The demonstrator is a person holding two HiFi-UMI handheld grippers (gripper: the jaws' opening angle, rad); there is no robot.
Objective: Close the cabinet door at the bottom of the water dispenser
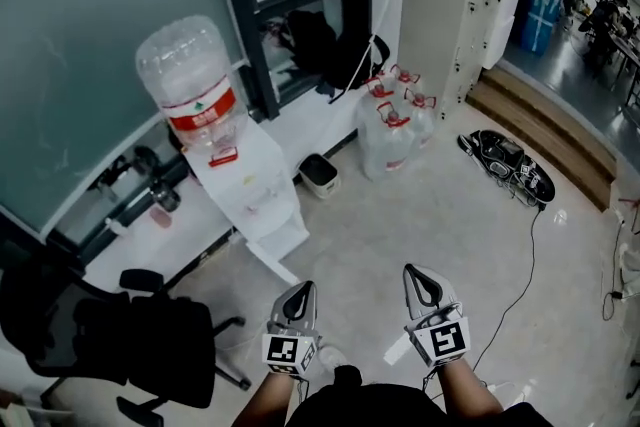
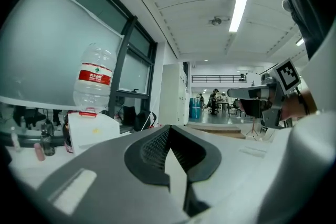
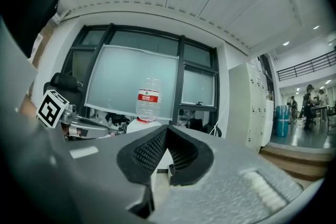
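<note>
Left gripper point(image 1: 302, 293), jaws together, near open cabinet door point(image 1: 268, 257) edge, floor point(image 1: 370, 225) between

White cabinet door point(image 1: 268, 260) swung open

Water dispenser point(image 1: 255, 190), 10 o'clock: white plastic, smooth, slight gloss. Bottle point(image 1: 188, 65) on top: clear ribbed plastic, red glossy label. Floor point(image 1: 400, 225): pale, polished, reflective. Window panel point(image 1: 90, 45), 9 o'clock: frosted, matt. Left gripper point(image 1: 300, 293) pads point(image 2: 154, 148): black, fine-ribbed; body grey, matt.

Bare floor point(image 1: 380, 225) before water dispenser point(image 1: 255, 185), office chair point(image 1: 120, 335) left, water jugs point(image 1: 395, 130) right
</note>
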